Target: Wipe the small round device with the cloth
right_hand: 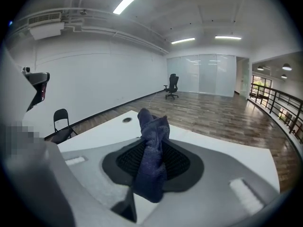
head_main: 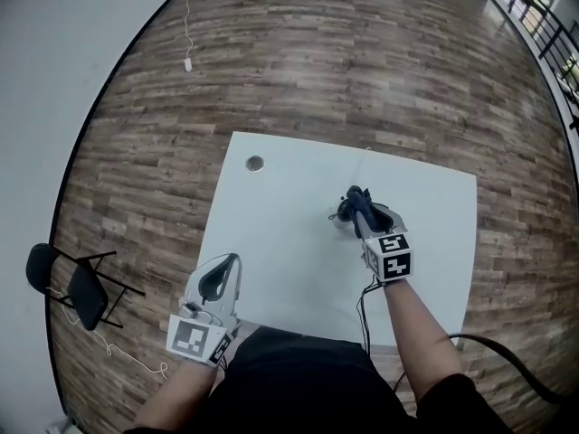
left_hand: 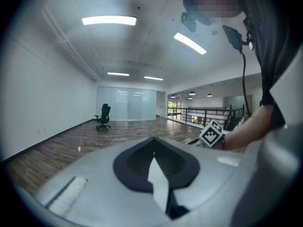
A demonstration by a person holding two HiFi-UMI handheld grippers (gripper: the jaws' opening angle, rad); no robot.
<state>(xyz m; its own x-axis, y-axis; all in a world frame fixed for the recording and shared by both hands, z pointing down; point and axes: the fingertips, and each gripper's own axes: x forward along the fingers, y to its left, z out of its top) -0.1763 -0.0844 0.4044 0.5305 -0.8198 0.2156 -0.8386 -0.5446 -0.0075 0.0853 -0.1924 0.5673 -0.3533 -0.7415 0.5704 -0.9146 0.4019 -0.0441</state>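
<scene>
A white table [head_main: 271, 206] stands on a wood-plank floor [head_main: 362, 61], a black folding chair [head_main: 77, 287] near it.

Open-plan office hall, wood-plank floor [head_main: 362, 61], white table [head_main: 289, 242], swivel chair [left_hand: 103, 115], strip ceiling lights [left_hand: 109, 20]

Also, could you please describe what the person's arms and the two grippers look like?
The left gripper and right gripper have pale grey rounded shells with black ribbed pads. Each carries a white cube with black square markers. A dark cable trails from the right one. The person wears a black short-sleeved top.
</scene>
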